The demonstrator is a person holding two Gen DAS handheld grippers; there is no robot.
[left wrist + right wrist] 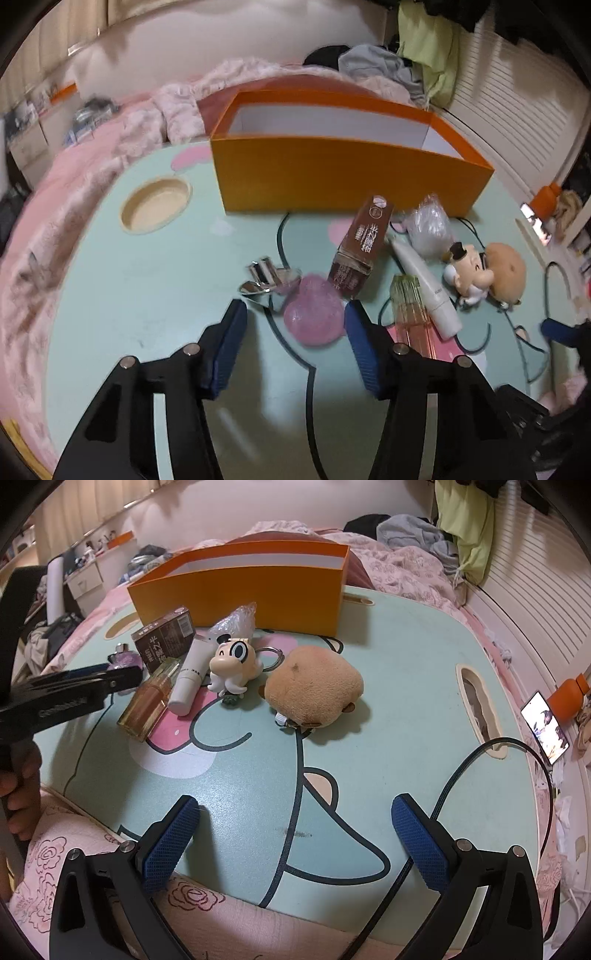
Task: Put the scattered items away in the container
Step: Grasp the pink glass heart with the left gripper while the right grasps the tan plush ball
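An open orange box (332, 177) stands at the back of the mint lap table (147, 280); it also shows in the right wrist view (240, 598). In front of it lie a pink perfume bottle with a silver cap (312, 314), a brown carton (360, 243), a white tube (428, 291), an amber bottle (413, 310), a plastic bag (428, 225), a duck figure (232, 661) and a brown plush (314, 686). My left gripper (295, 317) is open, its fingers on either side of the pink bottle. My right gripper (295, 830) is open and empty near the table's front edge.
The table sits on a bed with pink bedding (55, 229). A round cup recess (157, 205) is at the table's left, a slot (480, 709) at its right. A black cable (461, 768) runs over the right side. A phone (546, 727) lies beyond.
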